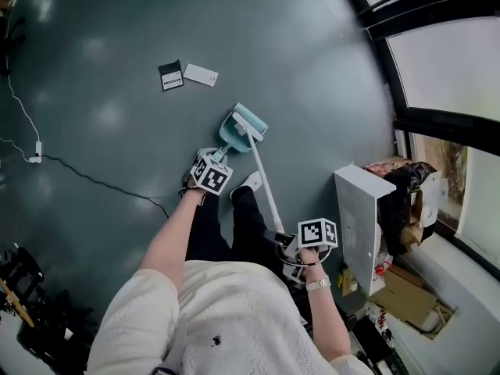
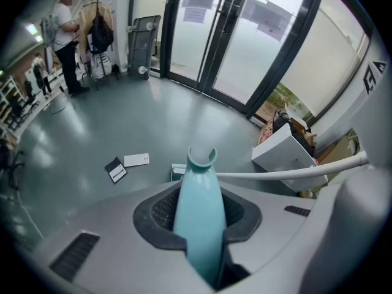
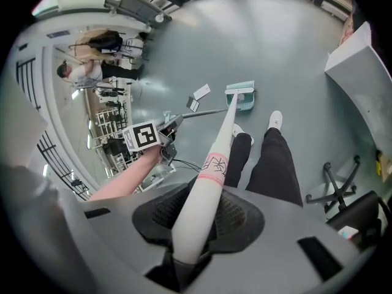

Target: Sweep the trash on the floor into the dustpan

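Note:
A teal dustpan [image 1: 233, 128] rests on the grey floor, with its handle [image 2: 199, 207] between the jaws of my left gripper [image 1: 216, 159], which is shut on it. The broom's teal head [image 1: 251, 123] sits at the dustpan's mouth. Its white handle [image 1: 267, 186] runs back to my right gripper [image 1: 287, 247], shut round it [image 3: 208, 182]. Two flat pieces of trash lie apart from the pan at the far left: a black card [image 1: 170, 75] and a white card [image 1: 201, 74]. They also show in the left gripper view, black card [image 2: 115, 169] and white card [image 2: 136, 159].
A white cabinet [image 1: 361, 209] with cardboard boxes stands at the right by the glass doors [image 1: 437, 61]. A cable [image 1: 94, 180] crosses the floor at the left. My shoe [image 1: 250, 182] is just behind the pan. A person [image 2: 66, 35] stands far off. An office chair base [image 3: 334, 182] stands on the right.

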A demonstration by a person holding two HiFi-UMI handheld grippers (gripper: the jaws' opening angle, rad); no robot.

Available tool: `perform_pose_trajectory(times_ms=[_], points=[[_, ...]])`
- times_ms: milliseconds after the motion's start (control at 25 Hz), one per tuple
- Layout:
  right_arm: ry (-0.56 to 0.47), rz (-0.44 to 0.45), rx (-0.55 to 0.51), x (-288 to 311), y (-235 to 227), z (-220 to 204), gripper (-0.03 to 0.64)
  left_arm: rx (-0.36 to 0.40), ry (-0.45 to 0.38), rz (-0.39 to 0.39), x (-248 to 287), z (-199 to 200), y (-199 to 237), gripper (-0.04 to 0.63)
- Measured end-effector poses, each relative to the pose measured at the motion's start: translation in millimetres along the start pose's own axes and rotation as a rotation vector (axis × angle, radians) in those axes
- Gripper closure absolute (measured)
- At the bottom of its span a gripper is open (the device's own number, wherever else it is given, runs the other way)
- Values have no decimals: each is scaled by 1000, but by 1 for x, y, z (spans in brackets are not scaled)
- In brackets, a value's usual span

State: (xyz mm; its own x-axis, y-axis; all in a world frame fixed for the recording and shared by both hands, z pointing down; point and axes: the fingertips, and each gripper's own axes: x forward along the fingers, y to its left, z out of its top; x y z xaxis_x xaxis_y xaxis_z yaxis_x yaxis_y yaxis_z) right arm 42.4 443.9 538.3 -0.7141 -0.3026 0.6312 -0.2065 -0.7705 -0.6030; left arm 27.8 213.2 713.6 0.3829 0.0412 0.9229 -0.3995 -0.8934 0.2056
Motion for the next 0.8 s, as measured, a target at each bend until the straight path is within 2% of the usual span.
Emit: perform_pose_trajectory(times_ms=[200,440,800], points=[[14,33,-5,-6,27,-16,517,-97,-2,17,-30,-21,35,499],[36,-1,-93,2,68,-23,515,-101,-36,23,-72,-48,79,499],[42,-47,-236,18,137,6,509,-272,-131,120,-116,-65,147,499]])
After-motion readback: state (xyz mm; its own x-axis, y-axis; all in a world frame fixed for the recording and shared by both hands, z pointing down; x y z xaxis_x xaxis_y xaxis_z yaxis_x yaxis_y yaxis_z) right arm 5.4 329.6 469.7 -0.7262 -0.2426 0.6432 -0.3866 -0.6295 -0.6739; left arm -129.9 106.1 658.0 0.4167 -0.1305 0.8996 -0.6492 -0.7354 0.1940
